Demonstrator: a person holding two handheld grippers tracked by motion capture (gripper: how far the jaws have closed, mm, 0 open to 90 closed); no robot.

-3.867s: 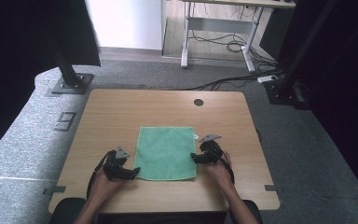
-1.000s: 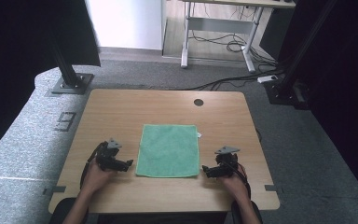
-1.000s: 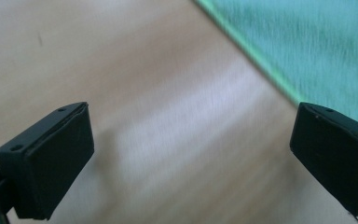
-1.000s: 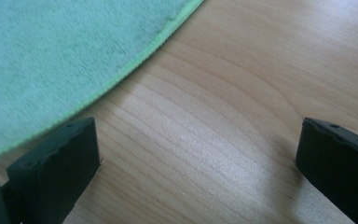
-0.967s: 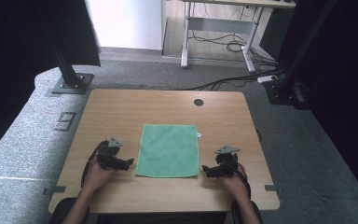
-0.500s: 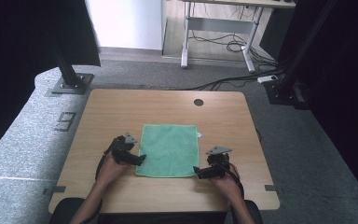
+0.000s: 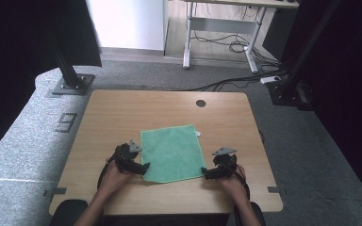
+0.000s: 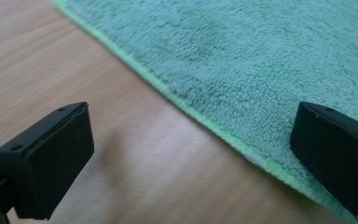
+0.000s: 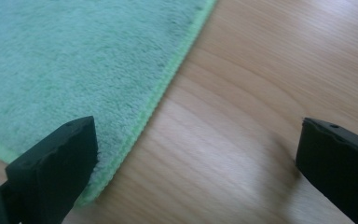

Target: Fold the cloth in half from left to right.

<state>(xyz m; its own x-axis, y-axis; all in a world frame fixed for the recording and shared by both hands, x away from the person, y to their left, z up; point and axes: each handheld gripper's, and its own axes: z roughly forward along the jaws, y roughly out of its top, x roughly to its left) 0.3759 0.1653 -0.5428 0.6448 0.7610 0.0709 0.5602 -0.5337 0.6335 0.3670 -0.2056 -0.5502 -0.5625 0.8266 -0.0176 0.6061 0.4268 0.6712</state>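
A green cloth (image 7: pixel 172 152) is lying flat near the middle of the wooden desk (image 7: pixel 122 113), closer to the near edge, with a small white tag (image 7: pixel 197 133) sticking out at its far right corner; any writing on the tag is too small to read. The left gripper (image 7: pixel 143 166) is sitting at the cloth's near left corner. In the left gripper view its jaws are standing wide apart, one over bare wood and the other over the cloth's (image 8: pixel 242 60) light green hem, with nothing clamped between them. The right gripper (image 7: pixel 203 172) is sitting at the cloth's near right corner. In the right gripper view its jaws are likewise spread wide, one over the cloth's (image 9: pixel 74 60) edge and the other over bare wood, holding nothing. A round cable hole (image 7: pixel 201 103) is showing near the desk's far edge.
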